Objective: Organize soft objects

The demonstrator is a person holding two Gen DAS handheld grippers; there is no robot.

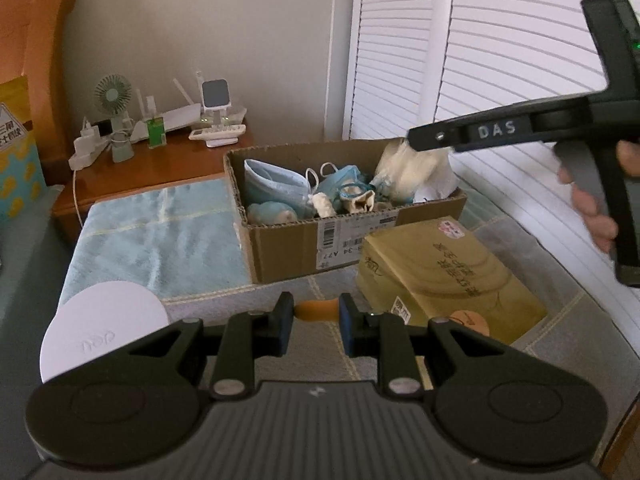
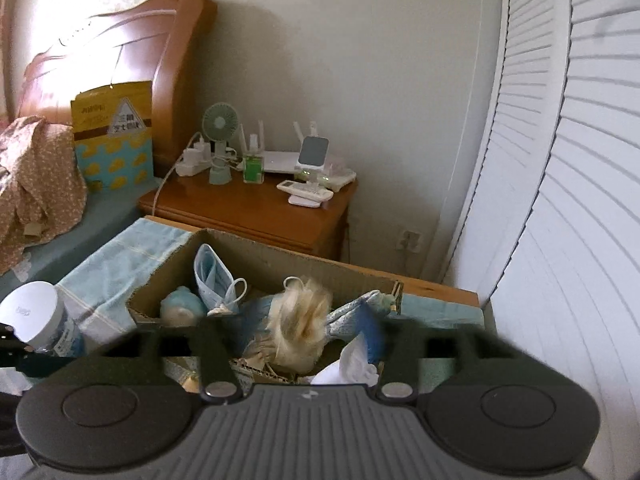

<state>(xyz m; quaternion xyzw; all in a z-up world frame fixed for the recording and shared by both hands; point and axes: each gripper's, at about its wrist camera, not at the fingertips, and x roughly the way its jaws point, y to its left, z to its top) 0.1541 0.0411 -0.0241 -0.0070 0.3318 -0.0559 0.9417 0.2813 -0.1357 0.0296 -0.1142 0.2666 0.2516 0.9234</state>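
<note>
Left wrist: left tongs (image 1: 312, 322) pinch orange object (image 1: 316, 309); right wrist alone shows right tongs (image 2: 304, 326) spread over cardboard box (image 2: 256, 252).

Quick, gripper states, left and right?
Left gripper: closed on a small orange object.
Right gripper: open, above the cardboard box.

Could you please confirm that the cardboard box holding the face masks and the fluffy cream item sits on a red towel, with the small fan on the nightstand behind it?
Not quite: the towel under the cardboard box is light blue, not red, as the left wrist view shows. The rest stands: the box holds the face masks and the fluffy cream item, and the small fan is on the nightstand behind it.
</note>
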